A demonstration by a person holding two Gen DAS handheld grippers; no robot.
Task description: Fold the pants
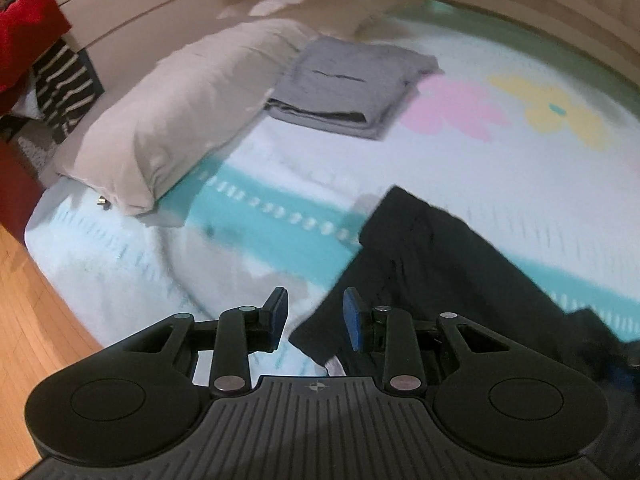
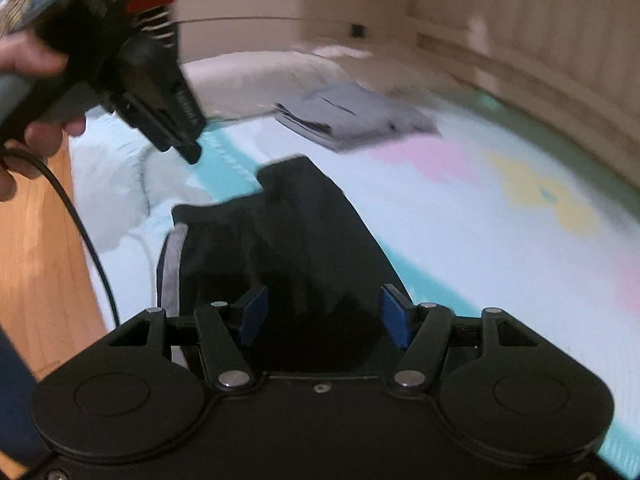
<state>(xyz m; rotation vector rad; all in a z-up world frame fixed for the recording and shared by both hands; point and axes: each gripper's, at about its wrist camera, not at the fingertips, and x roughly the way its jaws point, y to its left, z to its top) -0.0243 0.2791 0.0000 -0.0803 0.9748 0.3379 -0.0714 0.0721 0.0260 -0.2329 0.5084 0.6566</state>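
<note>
Black pants (image 1: 440, 264) lie folded over on the bed's white sheet (image 1: 500, 184), near its front edge. In the right wrist view the pants (image 2: 288, 232) show a grey waistband lining at their left end. My left gripper (image 1: 316, 316) hangs above the pants' left corner, its blue pads a short way apart with nothing between them. From the right wrist view it (image 2: 186, 148) is held in a hand (image 2: 36, 68), clear of the cloth. My right gripper (image 2: 324, 314) stands wide open over the pants, and its pads do not press on the fabric.
A folded grey garment (image 1: 344, 84) lies further back on the bed beside a beige pillow (image 1: 172, 112). The sheet has a teal stripe (image 1: 256, 224) and pink and yellow flowers. Wooden floor (image 1: 36, 320) is at the left. Red and striped cloth (image 1: 28, 32) piles up far left. A cable (image 2: 92, 248) hangs from the left hand.
</note>
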